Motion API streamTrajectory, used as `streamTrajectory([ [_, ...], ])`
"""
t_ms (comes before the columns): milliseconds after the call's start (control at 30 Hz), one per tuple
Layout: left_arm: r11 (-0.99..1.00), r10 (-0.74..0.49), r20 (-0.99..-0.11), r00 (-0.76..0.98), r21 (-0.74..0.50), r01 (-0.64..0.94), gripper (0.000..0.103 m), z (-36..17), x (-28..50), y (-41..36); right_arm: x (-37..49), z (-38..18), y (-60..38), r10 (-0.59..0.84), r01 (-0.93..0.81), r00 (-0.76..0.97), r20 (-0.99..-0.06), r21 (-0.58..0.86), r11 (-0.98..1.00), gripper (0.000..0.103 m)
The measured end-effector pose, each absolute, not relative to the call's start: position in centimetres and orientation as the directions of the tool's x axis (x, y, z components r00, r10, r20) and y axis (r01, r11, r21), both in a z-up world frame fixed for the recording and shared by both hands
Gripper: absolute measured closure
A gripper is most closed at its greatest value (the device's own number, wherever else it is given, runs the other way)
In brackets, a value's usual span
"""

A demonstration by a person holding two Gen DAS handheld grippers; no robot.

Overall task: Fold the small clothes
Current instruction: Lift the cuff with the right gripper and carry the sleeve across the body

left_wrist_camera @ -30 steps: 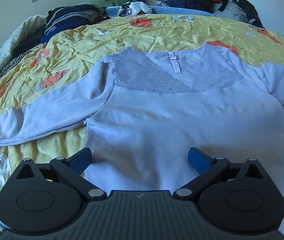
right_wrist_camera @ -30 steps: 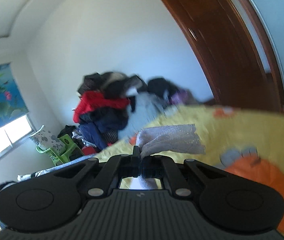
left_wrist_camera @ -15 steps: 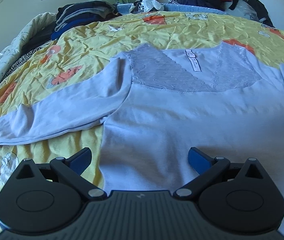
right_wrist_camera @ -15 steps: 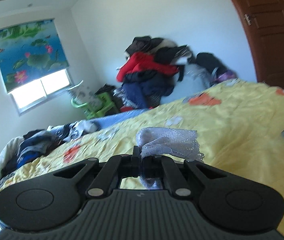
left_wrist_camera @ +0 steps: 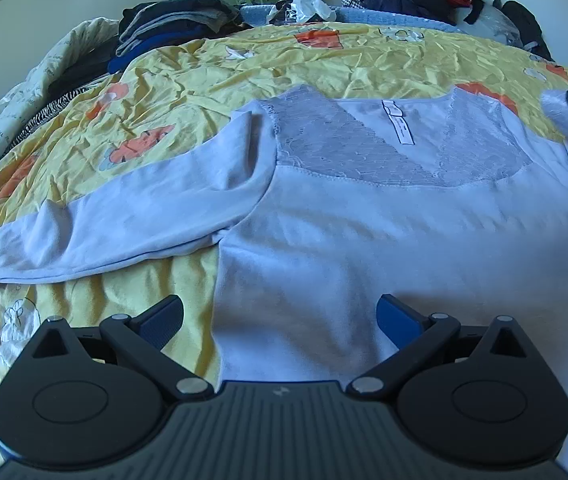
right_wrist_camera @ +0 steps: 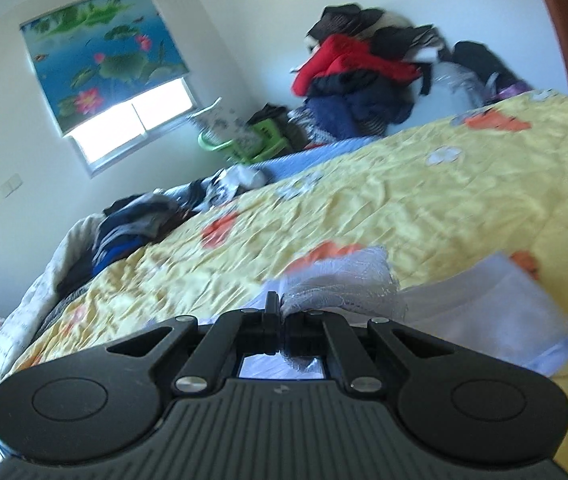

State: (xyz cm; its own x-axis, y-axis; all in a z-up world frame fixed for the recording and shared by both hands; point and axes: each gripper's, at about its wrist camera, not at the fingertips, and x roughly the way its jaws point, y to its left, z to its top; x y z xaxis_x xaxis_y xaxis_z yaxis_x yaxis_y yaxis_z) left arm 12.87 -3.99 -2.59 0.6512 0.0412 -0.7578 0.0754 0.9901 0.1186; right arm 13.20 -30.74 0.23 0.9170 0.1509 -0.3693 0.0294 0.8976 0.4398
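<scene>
Pale blue top (left_wrist_camera: 364, 232): spread flat on the yellow bedspread (left_wrist_camera: 187, 80), lace yoke and neck label facing up, 1 sleeve lying out to the left.

Left gripper (left_wrist_camera: 279, 314): jaws wide apart, nothing between them, hanging above the top's lower edge.

Right gripper (right_wrist_camera: 281, 308): jaws pinched tight on the lace cuff (right_wrist_camera: 344, 280) of the other sleeve, lifted off the bedspread.

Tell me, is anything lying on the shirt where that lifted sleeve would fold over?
Nothing visible. The right tongs pinch the lace cuff, and the pale blue shirt lies bare on the yellow bedspread; only its own neck label shows. The left tongs hover open.
</scene>
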Motion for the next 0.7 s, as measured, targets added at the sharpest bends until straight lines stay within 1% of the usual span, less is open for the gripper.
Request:
streamTrajectory([
  [700, 0.995, 0.042, -0.758, 0.650, 0.094, 0.046, 0.000, -2.5, 13.0, -2.4, 15.1, 0.2, -24.0, 0.264, -0.057, 0.873, -0.410, 0.451, 0.891, 0.097],
])
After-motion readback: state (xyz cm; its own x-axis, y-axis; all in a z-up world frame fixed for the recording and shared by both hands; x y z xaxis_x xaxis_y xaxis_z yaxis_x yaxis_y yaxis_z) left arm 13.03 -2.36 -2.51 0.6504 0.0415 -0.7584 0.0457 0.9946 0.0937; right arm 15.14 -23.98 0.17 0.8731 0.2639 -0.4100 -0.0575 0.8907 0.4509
